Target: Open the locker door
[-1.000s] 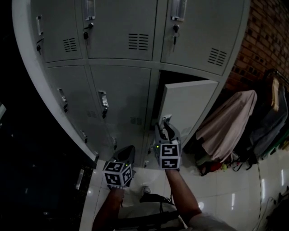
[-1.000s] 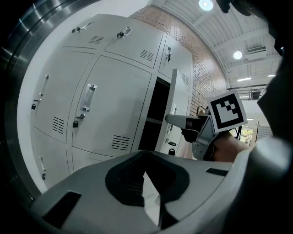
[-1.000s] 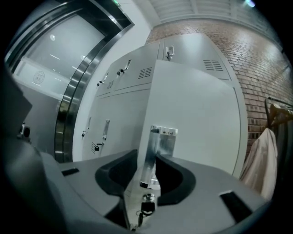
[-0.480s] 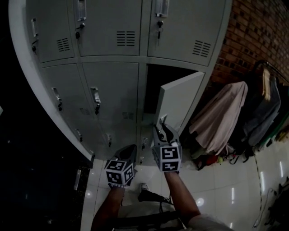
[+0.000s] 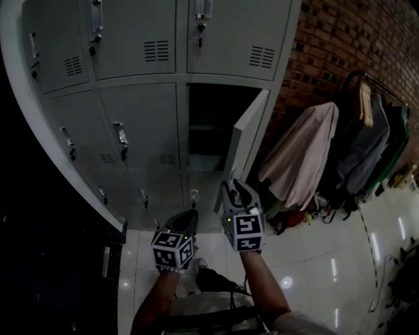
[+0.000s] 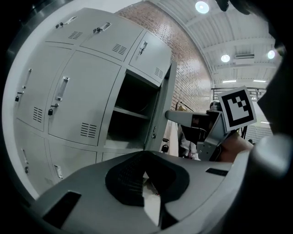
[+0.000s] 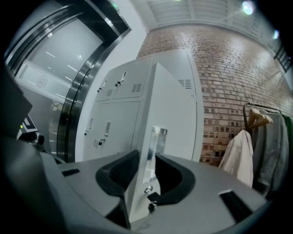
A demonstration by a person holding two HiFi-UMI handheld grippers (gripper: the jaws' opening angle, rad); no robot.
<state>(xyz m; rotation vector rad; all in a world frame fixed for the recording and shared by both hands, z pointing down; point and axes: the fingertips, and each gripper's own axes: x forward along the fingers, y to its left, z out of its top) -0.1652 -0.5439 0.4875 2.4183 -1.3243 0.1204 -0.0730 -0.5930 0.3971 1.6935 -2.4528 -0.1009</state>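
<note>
1. Door: grey metal, standing edge-on, open from the locker's middle-right bay.
2. Right gripper: jaws just closing, clamped on the door's handle edge.
3. Left gripper: jaws together, empty, below the locker.

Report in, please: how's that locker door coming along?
Right tool gripping the door handle, jaws just tightened. Locker door open wide. Left tool shut, empty. Hanging clothes off to its side.

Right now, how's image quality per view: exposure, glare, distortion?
Head view: underexposed, lockers bowed by the wide lens, glare spots on the glossy floor. Left gripper view: bright, ceiling lights blown out, black vignette at the corners. Right gripper view: evenly lit, strong fisheye, locker door close and legible.
</note>
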